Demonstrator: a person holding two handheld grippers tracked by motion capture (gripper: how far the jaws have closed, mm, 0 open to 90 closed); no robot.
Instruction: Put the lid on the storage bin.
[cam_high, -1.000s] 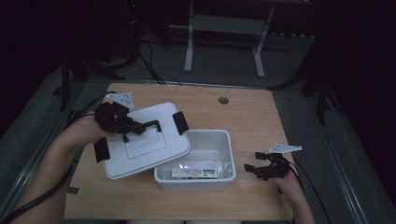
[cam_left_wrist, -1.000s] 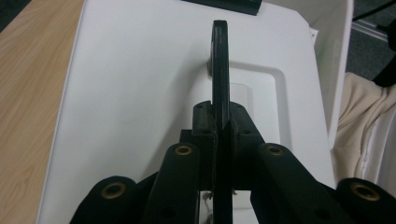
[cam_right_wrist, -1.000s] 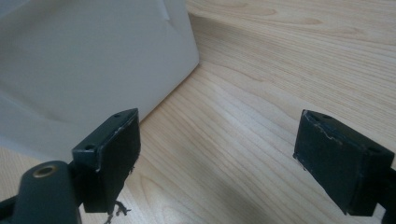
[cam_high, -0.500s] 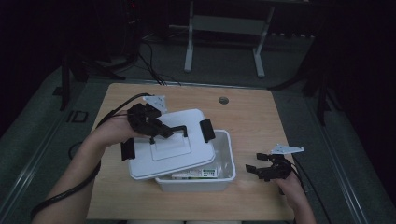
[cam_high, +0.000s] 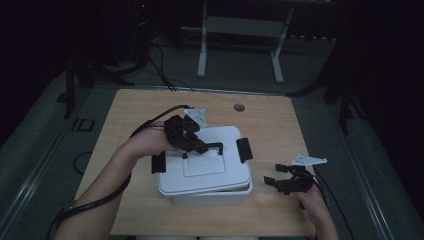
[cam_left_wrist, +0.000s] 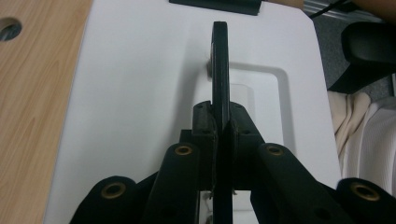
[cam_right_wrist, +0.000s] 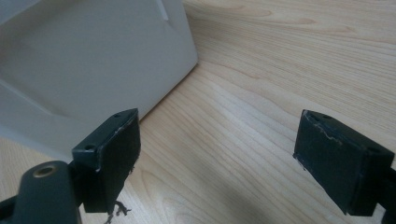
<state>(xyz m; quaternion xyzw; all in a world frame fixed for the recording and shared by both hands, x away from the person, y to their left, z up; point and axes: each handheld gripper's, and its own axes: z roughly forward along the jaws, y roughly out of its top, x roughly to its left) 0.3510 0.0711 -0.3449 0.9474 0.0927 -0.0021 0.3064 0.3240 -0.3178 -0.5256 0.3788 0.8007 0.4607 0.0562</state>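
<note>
In the high view, a wooden desk fills the middle of the frame. A white box sits at its lower centre with a white lid on top, covering it, so what is inside cannot be seen. The lid has a black handle in its middle and a black latch at its right edge. The left gripper, left of centre, is clamped on the handle. The right gripper rests on the desk at the lower right, just beside the box, jaws spread.

The left gripper view adds the close detail: the jaws are pinched tight on the thin black handle, which runs up the middle of the frame over the lid. Bare desk shows at the left, with a round hole at the upper left.

The right gripper view shows both jaws wide apart and holding nothing, low over the desk. The box wall fills the upper left, close to the left jaw.
</note>
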